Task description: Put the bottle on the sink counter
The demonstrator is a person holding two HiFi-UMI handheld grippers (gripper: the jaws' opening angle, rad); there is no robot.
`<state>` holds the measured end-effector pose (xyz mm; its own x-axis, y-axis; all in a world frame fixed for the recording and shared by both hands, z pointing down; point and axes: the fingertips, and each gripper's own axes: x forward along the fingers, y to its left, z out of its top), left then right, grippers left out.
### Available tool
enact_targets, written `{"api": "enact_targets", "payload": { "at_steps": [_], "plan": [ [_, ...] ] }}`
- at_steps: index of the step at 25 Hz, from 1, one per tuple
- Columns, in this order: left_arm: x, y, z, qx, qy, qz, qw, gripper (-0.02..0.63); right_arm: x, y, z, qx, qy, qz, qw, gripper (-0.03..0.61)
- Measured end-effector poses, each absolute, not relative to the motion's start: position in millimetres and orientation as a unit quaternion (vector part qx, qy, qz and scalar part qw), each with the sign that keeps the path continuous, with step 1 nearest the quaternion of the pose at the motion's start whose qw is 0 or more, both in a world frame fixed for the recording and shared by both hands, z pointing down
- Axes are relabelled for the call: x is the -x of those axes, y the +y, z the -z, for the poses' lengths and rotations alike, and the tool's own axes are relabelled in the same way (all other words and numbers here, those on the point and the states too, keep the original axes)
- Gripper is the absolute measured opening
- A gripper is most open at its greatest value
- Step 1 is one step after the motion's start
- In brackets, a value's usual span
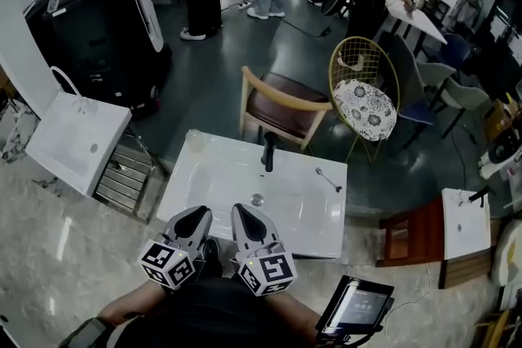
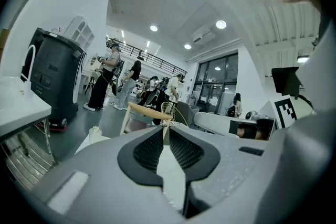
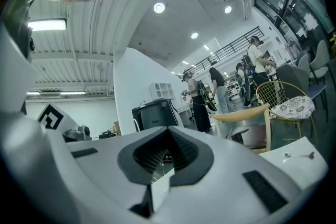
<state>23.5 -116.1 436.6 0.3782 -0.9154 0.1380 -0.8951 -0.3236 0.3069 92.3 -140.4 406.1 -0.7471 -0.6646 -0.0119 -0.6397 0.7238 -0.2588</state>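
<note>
1. Head view: the left gripper [image 1: 199,213] and the right gripper [image 1: 238,209] are held side by side at the bottom centre of the frame. Both are drawn in close to the person's body, at the near edge of the white sink worktop [image 1: 204,183].
2. Left gripper view: the jaws of the left gripper [image 2: 164,129] are seen pressed together at the tips, with nothing between them.
3. Right gripper view: the jaws of the right gripper [image 3: 168,132] are likewise seen closed, with nothing gripped.
4. No item is carried by either tool. The bottle [image 1: 194,137] is judged to be the small pale item standing on the upper left corner of the worktop, though it is too small for certainty. It is seen again at lower left in the left gripper view [image 2: 95,134].
5. A black tap [image 1: 268,151] and a spoon [image 1: 329,179] are recorded on the worktop, well apart from that corner.
6. Assessment: the closed, withdrawn posture is judged a rest position, so no handling is in progress. With the item already on the worktop, the placing is judged complete.
</note>
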Motion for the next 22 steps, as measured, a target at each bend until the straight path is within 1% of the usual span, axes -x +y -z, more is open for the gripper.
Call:
{"api": "enact_targets", "payload": {
  "at_steps": [22],
  "plan": [
    [-15.1, -125.3, -442.7, -0.809, -0.558, 0.024, 0.182, 0.039, -85.3, -144.4, -404.9, 0.342, 0.931, 0.119, 0.055, -0.005]
  ]
}}
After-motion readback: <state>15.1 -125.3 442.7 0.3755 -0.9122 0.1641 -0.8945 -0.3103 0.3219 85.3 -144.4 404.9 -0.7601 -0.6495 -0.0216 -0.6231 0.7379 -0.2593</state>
